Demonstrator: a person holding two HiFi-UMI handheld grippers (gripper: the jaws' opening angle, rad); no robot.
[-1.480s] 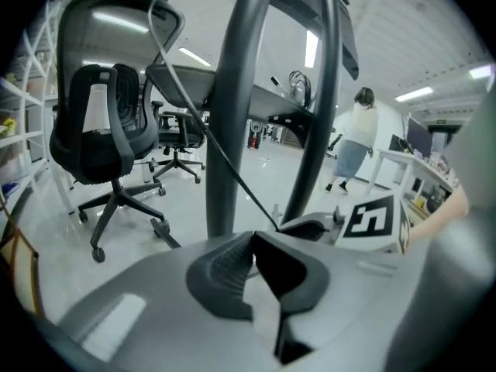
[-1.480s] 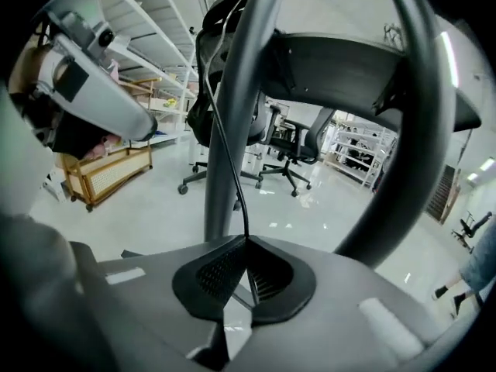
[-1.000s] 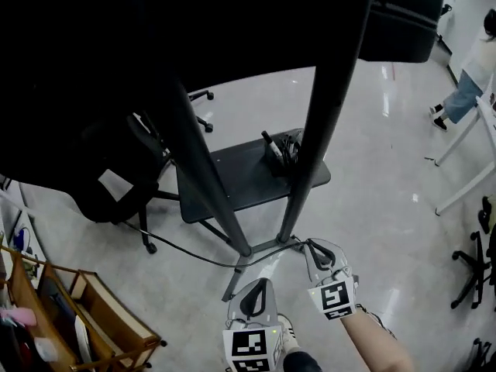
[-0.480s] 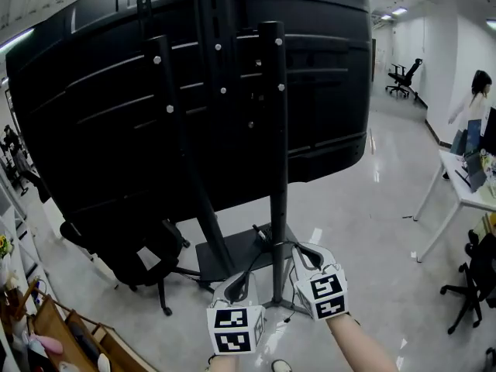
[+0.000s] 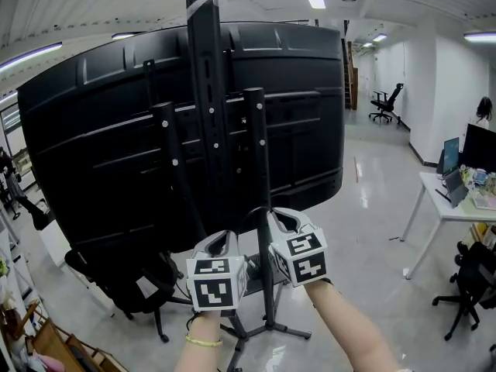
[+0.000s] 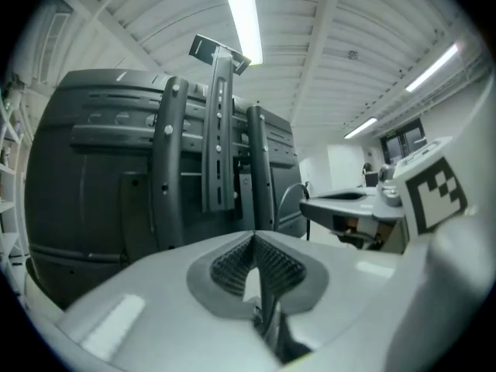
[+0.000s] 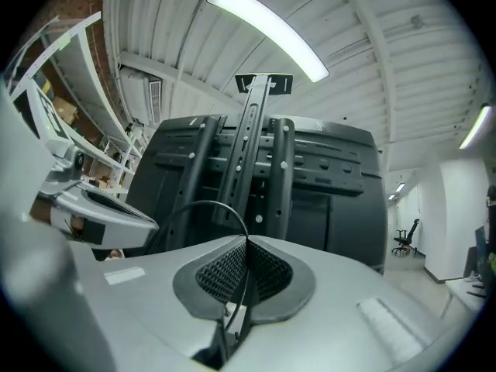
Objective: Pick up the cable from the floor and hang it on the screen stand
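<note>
The screen stand [image 5: 208, 91] holds a large black screen [image 5: 85, 146] whose back faces me, with two black posts [image 5: 260, 208] and a taller centre column. My left gripper [image 5: 222, 242] and right gripper [image 5: 284, 217] are raised side by side in front of those posts. A thin black cable [image 5: 253, 210] arcs between them. In the left gripper view the cable [image 6: 266, 316] runs through the shut jaws. The right gripper view shows the cable [image 7: 203, 204] curving up and left out of its shut jaws. The stand [image 7: 249, 161] is straight ahead of both.
A black office chair [image 5: 128, 285] sits under the screen at left. A white desk [image 5: 446, 200] with a monitor stands at right, another chair [image 5: 473, 281] beside it. A wooden rack [image 5: 43, 347] is at the bottom left. A person [image 5: 487, 111] is far right.
Both grippers have risen from the stand's base near the floor to the height of the screen's back, carrying the cable. My view has tilted up from the floor.
</note>
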